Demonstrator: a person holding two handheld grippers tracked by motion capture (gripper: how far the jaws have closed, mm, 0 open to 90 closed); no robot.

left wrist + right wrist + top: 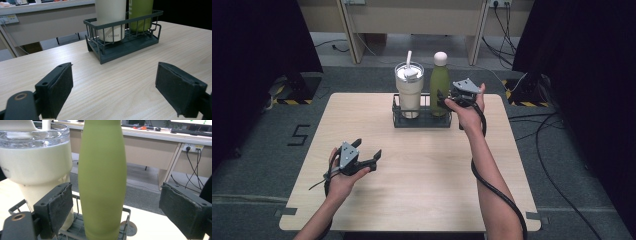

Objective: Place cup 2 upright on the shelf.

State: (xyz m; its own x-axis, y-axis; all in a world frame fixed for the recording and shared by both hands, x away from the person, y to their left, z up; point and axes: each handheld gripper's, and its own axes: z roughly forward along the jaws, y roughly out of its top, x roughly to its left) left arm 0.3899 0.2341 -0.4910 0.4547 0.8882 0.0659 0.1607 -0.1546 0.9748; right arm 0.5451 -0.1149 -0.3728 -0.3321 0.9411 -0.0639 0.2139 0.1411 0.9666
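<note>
High view: green bottle (pixel 440 84), matte lime body, pale rounded cap, stands upright in the right end of a dark wire rack (pixel 421 117) at the table's (pixel 412 175) far middle. Long axis vertical, cap up. A cream tumbler (pixel 409 90) with clear lid and straw stands just beside it on the left, in the same rack. Right gripper (pixel 443 100) sits just right of the bottle at mid-body height, jaws pointed at it. Left gripper (pixel 369 152) rests low over the near-left table, well apart from the rack, jaws spread, nothing in them.

Left gripper view: 2 black pads stand wide apart over bare wood. Rack (pixel 120 45) ahead, tumbler (pixel 111 20) left, bottle (pixel 140 12) right, both upright.

Right gripper view: bottle (pixel 102 180) fills the centre, upright, smooth, slightly bulging mid-body. It stands between the 2 pads; jaws apart, gaps on both sides, no contact. Tumbler (pixel 37 162) behind left pad.
</note>
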